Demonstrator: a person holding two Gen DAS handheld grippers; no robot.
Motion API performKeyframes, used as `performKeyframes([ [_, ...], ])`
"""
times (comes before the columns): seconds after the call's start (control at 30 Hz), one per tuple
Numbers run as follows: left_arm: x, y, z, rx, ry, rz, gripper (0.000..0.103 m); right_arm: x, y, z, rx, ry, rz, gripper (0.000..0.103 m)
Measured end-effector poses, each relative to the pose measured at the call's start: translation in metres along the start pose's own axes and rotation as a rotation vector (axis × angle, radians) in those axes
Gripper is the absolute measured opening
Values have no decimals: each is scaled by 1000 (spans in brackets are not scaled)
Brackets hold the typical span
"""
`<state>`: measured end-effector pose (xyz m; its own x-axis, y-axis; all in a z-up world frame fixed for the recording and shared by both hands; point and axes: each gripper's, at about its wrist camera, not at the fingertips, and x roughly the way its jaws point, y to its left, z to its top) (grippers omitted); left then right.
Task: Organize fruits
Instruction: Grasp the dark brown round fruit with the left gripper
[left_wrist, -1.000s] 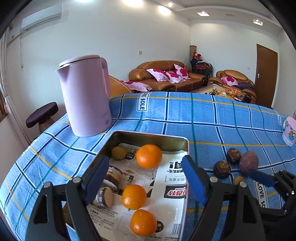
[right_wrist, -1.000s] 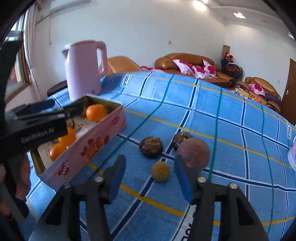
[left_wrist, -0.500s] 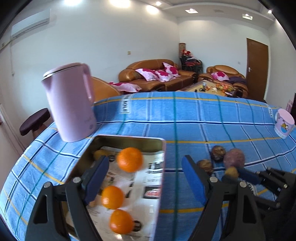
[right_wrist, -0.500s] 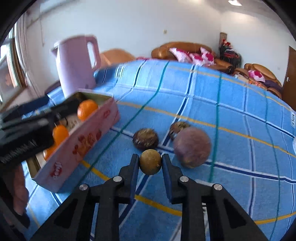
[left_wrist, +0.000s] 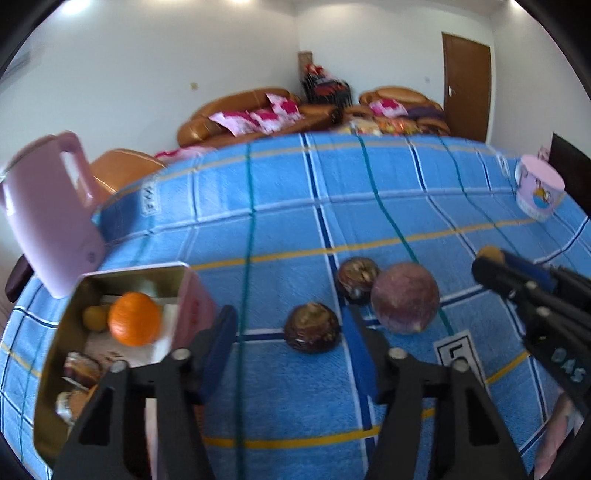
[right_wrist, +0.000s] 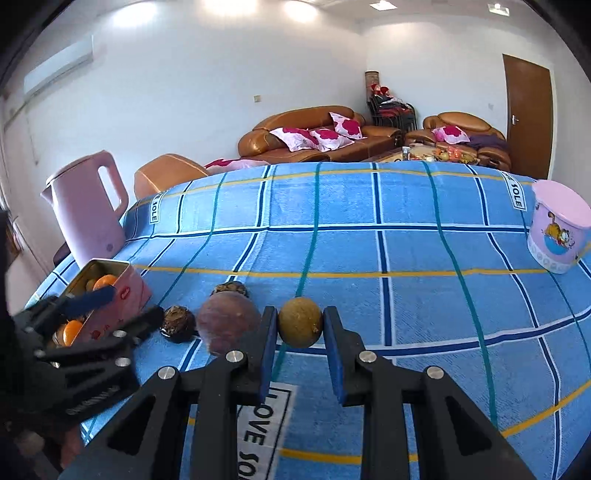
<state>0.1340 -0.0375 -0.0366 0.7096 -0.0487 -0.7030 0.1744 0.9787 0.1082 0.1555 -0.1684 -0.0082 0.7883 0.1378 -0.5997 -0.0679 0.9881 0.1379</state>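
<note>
My right gripper (right_wrist: 300, 323) is shut on a small yellow-brown round fruit (right_wrist: 299, 326) and holds it just above the blue checked cloth (right_wrist: 369, 251). To its left lie a large purple fruit (right_wrist: 227, 325) and two dark brown fruits (right_wrist: 179, 325) (right_wrist: 229, 288). My left gripper (left_wrist: 290, 326) hovers by the nearer dark brown fruit (left_wrist: 312, 328). Its jaws are closing, and the fruit sits in the gap without the pads pressing on it. An open pink tin (left_wrist: 195, 306) at the left holds oranges (left_wrist: 135, 323) and other fruit.
A pink kettle (left_wrist: 48, 214) stands behind the tin at the table's left edge. A pink cartoon mug (right_wrist: 559, 229) stands at the far right. Brown sofas (right_wrist: 306, 140) lie beyond the table's far edge.
The left gripper swung right from above the tin to the loose fruits and its jaws narrowed. The right gripper shut on the small yellow-brown fruit and carried it to the right.
</note>
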Motion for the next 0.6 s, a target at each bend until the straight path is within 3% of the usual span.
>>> performKeyframes([
  [0.2,17,-3,-2,-10,71,-56,52,-3,2,-2,-2,-4,16,27],
  [0.33,28,-1,-1,-35,105,-87,40,-1,1,-3,3,3,22,27],
  [0.6,18,1,-3,-55,59,-96,38,-2,2,-2,2,-4,35,27],
])
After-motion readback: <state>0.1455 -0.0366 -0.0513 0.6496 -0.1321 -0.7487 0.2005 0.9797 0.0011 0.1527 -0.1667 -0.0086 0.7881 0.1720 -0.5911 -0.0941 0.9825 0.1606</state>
